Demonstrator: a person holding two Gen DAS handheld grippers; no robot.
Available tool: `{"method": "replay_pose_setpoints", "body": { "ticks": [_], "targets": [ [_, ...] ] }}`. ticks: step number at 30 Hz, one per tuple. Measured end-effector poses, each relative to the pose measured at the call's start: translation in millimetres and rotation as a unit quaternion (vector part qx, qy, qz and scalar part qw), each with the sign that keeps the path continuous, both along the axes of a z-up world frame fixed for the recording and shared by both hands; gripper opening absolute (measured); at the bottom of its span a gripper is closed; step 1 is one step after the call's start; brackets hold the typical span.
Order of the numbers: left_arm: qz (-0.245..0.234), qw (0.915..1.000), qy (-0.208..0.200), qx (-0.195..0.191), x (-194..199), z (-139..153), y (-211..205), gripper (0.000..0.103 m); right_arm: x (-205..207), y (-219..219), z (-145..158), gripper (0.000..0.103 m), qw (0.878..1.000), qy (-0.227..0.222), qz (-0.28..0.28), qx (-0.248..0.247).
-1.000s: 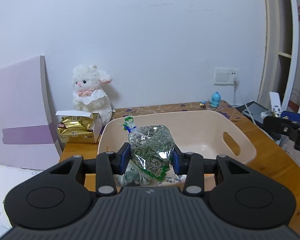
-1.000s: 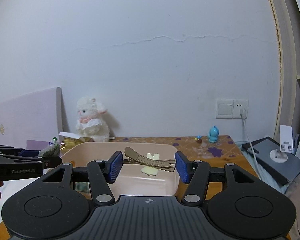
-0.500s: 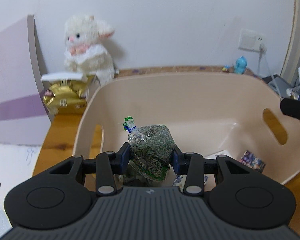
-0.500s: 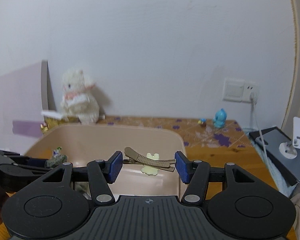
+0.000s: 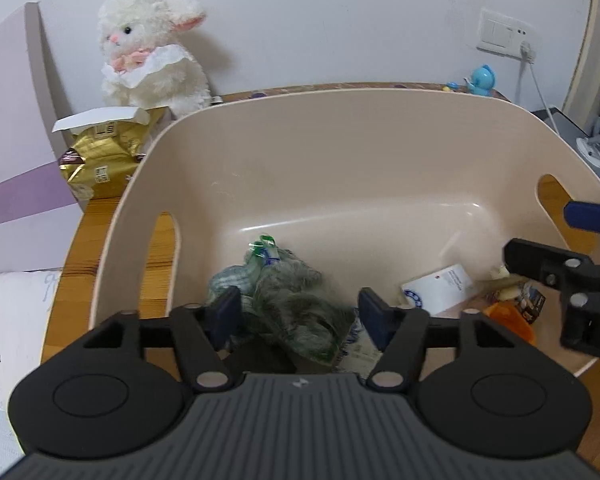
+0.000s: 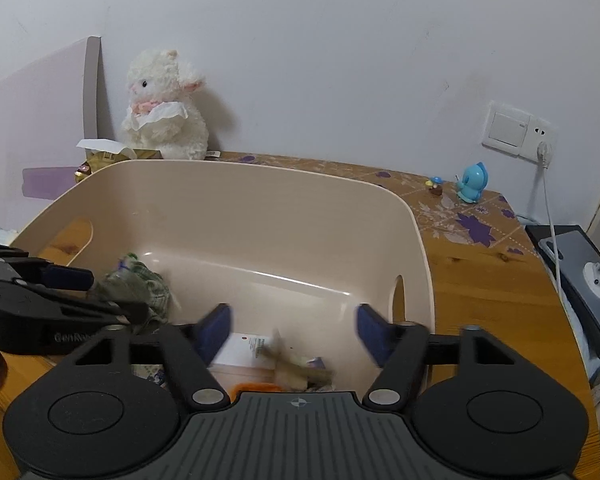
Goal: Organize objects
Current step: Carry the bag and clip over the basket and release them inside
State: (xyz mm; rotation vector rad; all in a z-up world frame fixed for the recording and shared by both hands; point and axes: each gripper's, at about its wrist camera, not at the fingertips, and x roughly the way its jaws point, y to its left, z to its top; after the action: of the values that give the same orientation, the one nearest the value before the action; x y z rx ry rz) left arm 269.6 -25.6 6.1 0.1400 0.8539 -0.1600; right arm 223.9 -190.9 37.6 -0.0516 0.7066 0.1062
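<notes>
Left wrist view: left gripper [image 5: 299, 316] stands wide over the herb bag [image 5: 296, 300] inside the beige basket [image 5: 340, 128]. Right gripper [image 6: 292, 330], also wide, hangs above the hair clip [image 6: 296, 368]. Plush lamb [image 5: 152, 52] sits far left.

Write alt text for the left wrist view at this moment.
The left gripper, jaws open, hovers over a bag of dried herbs lying in a beige plastic basket on a wooden table. The right gripper enters at the right edge; a white plush lamb sits behind.
</notes>
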Motion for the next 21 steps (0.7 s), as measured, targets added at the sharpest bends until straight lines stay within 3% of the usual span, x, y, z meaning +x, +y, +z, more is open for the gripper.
{"method": "replay_pose_setpoints", "body": {
  "ticks": [7, 13, 16, 21],
  "targets": [
    [-0.001, 1.0, 0.001, -0.004, -2.4, 1.0, -5.1, 0.083, -5.1, -1.0, 6.6, 0.09, 1.0, -0.002, 0.004, 0.005],
    [0.003, 0.9998, -0.014, -0.012, -11.9, 14.0, -4.4, 0.085, -17.2, -8.5, 18.1, 0.092, 1.0, -0.017, -0.002, 0.013],
    [0.007, 0.9996, -0.025, -0.014, -19.4, 22.9, -4.2, 0.094, -26.1, -11.5, 24.9, 0.094, 1.0, -0.026, -0.004, 0.015],
    [0.015, 0.9987, -0.042, -0.027, -36.8, 38.1, -0.9, 0.095, -46.8, -13.0, 37.2, 0.095, 0.999, -0.044, -0.005, 0.019]
  ]
}}
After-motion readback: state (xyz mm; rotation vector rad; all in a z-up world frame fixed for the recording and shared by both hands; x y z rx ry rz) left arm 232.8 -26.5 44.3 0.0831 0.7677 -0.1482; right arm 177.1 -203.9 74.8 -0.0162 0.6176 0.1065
